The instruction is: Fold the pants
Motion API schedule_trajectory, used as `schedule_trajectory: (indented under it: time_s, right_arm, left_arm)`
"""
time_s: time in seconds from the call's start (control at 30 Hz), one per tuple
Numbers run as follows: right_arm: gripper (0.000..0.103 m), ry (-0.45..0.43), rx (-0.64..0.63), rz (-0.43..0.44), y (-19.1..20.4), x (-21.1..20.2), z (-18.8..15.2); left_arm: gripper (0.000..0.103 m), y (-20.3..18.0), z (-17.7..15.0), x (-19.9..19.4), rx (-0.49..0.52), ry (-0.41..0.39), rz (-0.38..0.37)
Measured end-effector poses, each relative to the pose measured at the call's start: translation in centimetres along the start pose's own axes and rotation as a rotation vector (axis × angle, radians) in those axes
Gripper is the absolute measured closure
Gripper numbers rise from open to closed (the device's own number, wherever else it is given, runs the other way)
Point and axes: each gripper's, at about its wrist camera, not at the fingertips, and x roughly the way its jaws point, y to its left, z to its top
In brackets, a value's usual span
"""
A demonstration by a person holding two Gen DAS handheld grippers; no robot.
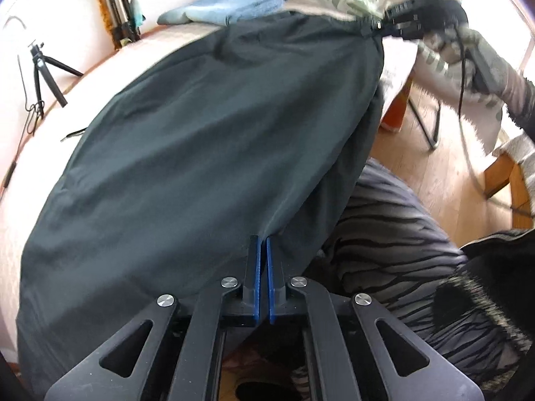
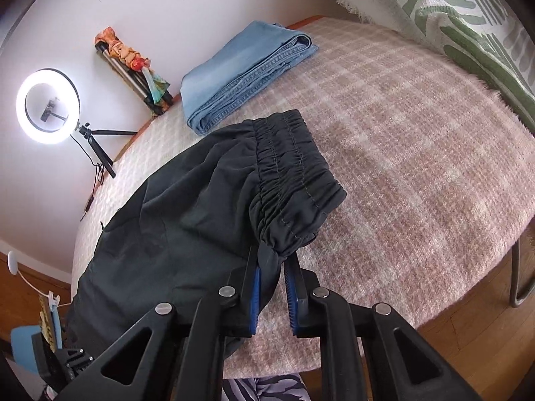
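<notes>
Dark grey-black pants [image 1: 207,140] are stretched across the pink plaid table cover between my two grippers. My left gripper [image 1: 262,239] is shut on the pants' near edge at the leg end. My right gripper [image 2: 271,257] is shut on the bunched corner of the elastic waistband [image 2: 294,170], which flops over onto the cover. In the left wrist view the right gripper [image 1: 379,26] shows at the far end, pinching the waistband and holding it slightly raised. The pants lie mostly flat with soft wrinkles.
Folded blue jeans [image 2: 244,70] lie at the far side of the table cover [image 2: 418,140]. A green-patterned cloth [image 2: 444,10] drapes at the far right. A ring light on a tripod [image 2: 48,105] stands by the wall. My striped-clad legs [image 1: 394,244] are beside the table edge.
</notes>
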Motion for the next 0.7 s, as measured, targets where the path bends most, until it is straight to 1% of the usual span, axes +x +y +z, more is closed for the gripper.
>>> schedule_trajectory:
  time_s: [0.03, 0.1, 0.17, 0.2, 0.27, 0.33, 0.37, 0.43, 0.47, 0.5, 0.53, 0.57, 0.6, 0.67, 0.7]
  right_arm:
    - [0.099, -0.001, -0.004, 0.005, 0.2, -0.3, -0.1]
    - [0.099, -0.008, -0.021, 0.004, 0.4, -1.1, -0.3]
    - [0.099, -0.022, -0.046, -0.012, 0.3, -1.8, -0.9]
    - [0.099, -0.02, -0.055, -0.033, 0.1, -1.7, -1.1]
    - [0.1, 0.023, -0.059, -0.067, -0.4, -0.6, -1.7]
    - [0.1, 0.06, -0.064, -0.103, -0.8, 0.4, -2.2]
    - [0.1, 0.058, -0.084, -0.113, -0.7, 0.4, -2.3]
    - [0.093, 0.051, -0.139, -0.12, 0.2, -0.1, -2.2]
    - [0.091, 0.047, -0.161, -0.125, 0.7, -0.4, -2.1]
    - [0.082, 0.039, -0.188, -0.137, 1.4, -0.9, -1.9]
    - [0.074, 0.032, -0.206, -0.14, 1.9, -1.2, -1.8]
    - [0.074, 0.023, -0.225, -0.146, 2.4, -1.5, -1.7]
    - [0.074, 0.013, -0.241, -0.155, 2.8, -1.8, -1.7]
    - [0.069, -0.004, -0.266, -0.162, 3.8, -2.2, -1.9]
    - [0.064, -0.016, -0.277, -0.177, 4.4, -2.3, -2.0]
  left_arm:
    - [0.101, 0.1, 0.0, -0.6, -0.012, -0.009, -0.03]
    - [0.101, -0.1, -0.1, -1.0, -0.021, -0.018, -0.058]
    - [0.102, -0.2, -0.6, -0.4, -0.025, 0.007, -0.092]
    - [0.102, -0.3, -0.8, 0.1, -0.022, 0.017, -0.086]
    - [0.102, -0.2, -1.2, 1.2, -0.032, 0.042, -0.09]
    - [0.102, 0.0, -1.2, 1.3, -0.058, 0.035, -0.09]
    - [0.102, 0.2, -1.2, 0.9, -0.069, 0.023, -0.101]
    - [0.101, 0.5, -1.1, -0.4, -0.076, -0.015, -0.069]
    - [0.096, 0.6, -1.1, -0.9, -0.074, -0.028, -0.061]
    - [0.087, 0.7, -1.1, -1.5, -0.07, -0.042, -0.051]
    - [0.081, 0.6, -1.2, -1.7, -0.063, -0.047, -0.037]
    - [0.07, 0.4, -1.3, -1.8, -0.046, -0.051, -0.015]
    - [0.069, 0.3, -1.5, -1.7, -0.024, -0.051, 0.001]
    - [0.069, -0.1, -1.6, -1.0, 0.001, -0.027, 0.016]
    - [0.069, -0.1, -1.7, -0.8, 0.016, -0.014, 0.016]
